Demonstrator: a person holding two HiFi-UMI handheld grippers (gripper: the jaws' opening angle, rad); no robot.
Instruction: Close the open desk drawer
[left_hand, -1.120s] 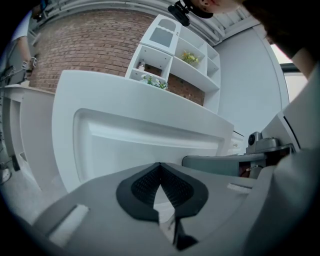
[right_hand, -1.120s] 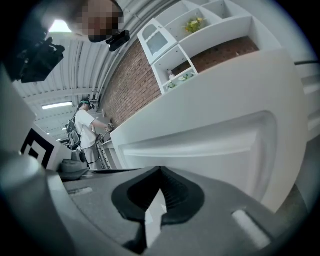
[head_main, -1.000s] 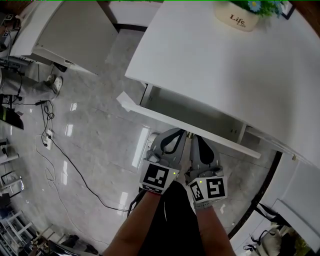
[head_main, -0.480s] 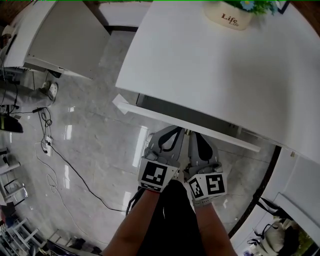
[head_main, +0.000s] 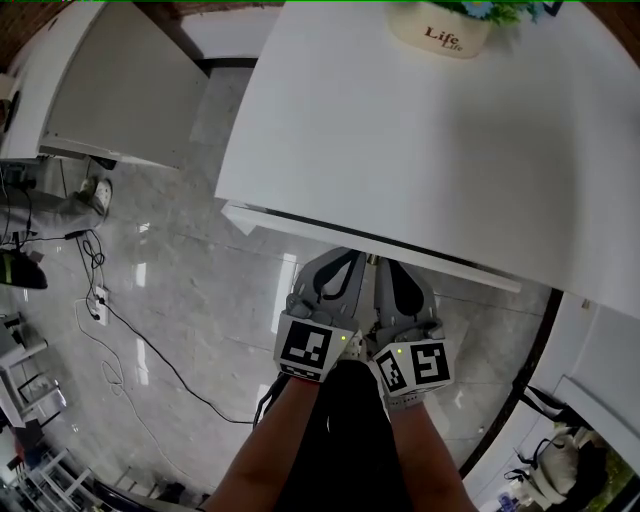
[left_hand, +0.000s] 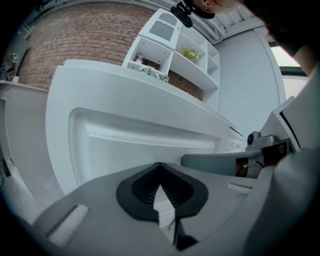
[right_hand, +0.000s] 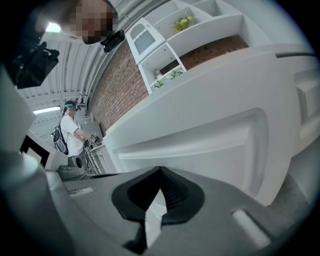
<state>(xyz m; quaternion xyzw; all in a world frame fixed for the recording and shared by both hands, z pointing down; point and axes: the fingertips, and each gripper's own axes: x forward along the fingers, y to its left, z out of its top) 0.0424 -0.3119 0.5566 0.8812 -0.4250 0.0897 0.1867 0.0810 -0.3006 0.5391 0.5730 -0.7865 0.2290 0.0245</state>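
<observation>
In the head view, the white desk (head_main: 420, 150) filled the top of the picture from 12 to 3 o'clock, with a flower pot (head_main: 440, 28) at 12 o'clock on it. The drawer (head_main: 300, 228) sat under the near edge of the desk, pushed almost all the way in, so only a thin dark line showed between its front and the desk top. The left claw (head_main: 352, 260) and the right claw (head_main: 388, 270) were side by side toward 6 o'clock, with their tips up at the drawer front. The grey floor (head_main: 200, 300) was at 9 o'clock, with a black cable (head_main: 130, 330) on it at 8 o'clock. In the left gripper view, the left claw (left_hand: 160, 167) was pressed together with nothing in it, and the drawer front (left_hand: 145, 135) stood close ahead at 12 o'clock. White shelves (left_hand: 170, 45) hung on a brick wall at 12 o'clock, far back. In the right gripper view, the right claw (right_hand: 160, 172) was pressed together too, and held nothing. The drawer front (right_hand: 200, 145) was just ahead at 1 o'clock. A person (right_hand: 70, 135) with a backpack stood far off at 9 o'clock.
</observation>
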